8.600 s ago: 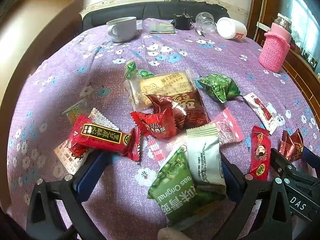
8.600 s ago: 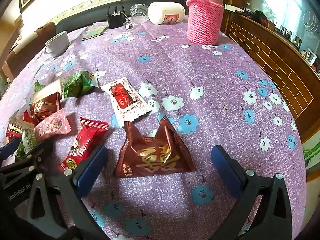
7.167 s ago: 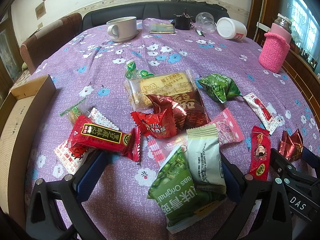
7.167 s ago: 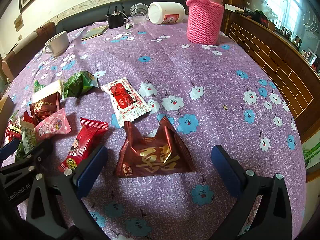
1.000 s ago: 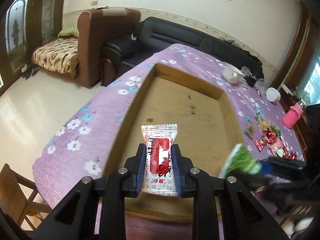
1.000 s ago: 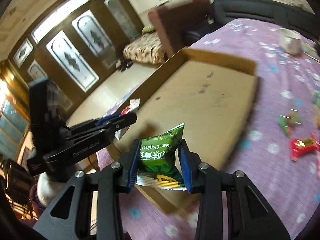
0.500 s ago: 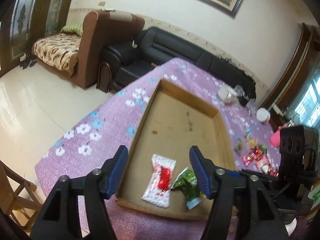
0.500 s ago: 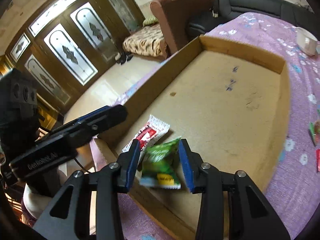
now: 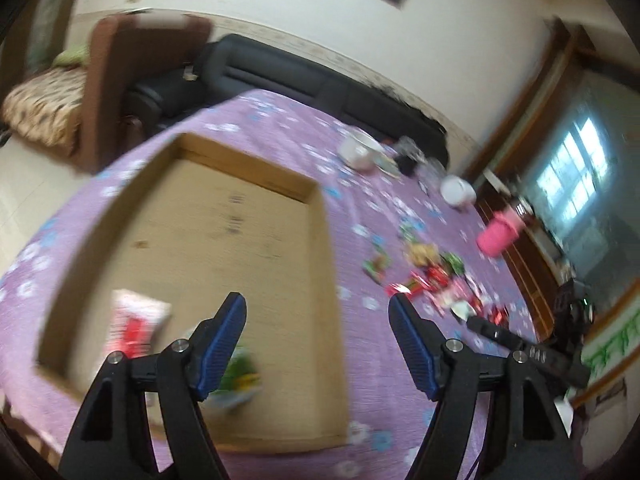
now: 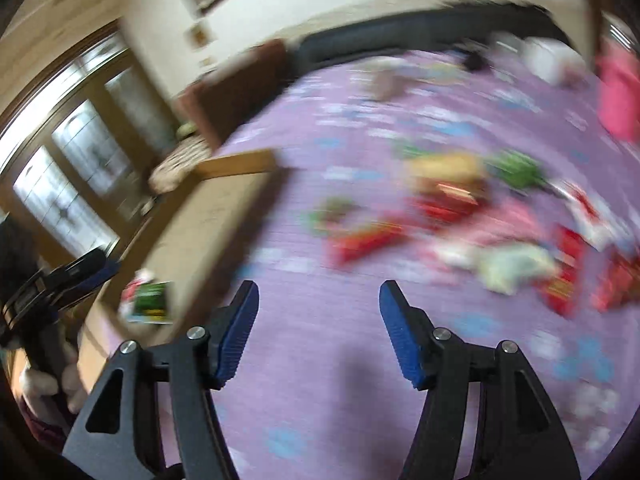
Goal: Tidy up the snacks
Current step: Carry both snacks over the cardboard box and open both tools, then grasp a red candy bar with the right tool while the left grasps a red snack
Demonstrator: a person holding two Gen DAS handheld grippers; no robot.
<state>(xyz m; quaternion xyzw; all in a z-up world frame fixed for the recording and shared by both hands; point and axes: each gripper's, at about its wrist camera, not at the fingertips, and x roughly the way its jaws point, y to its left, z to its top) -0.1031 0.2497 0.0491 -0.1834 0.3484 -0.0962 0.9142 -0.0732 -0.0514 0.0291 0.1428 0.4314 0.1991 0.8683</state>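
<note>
Left wrist view: both grippers' fingers spread, two snack packets (image 9: 132, 322) in cardboard tray (image 9: 316, 216).

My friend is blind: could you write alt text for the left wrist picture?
The open left gripper hangs empty over a cardboard tray on a purple flowered tablecloth. A white-and-red packet and a green packet lie inside; other snacks are scattered beyond.

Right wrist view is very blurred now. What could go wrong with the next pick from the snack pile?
The snack pile is smeared by motion, so the open right gripper may misjudge a packet. The packets overlap; two might lift together. The green packet lies near the cardboard tray edge and could be knocked out.
</note>
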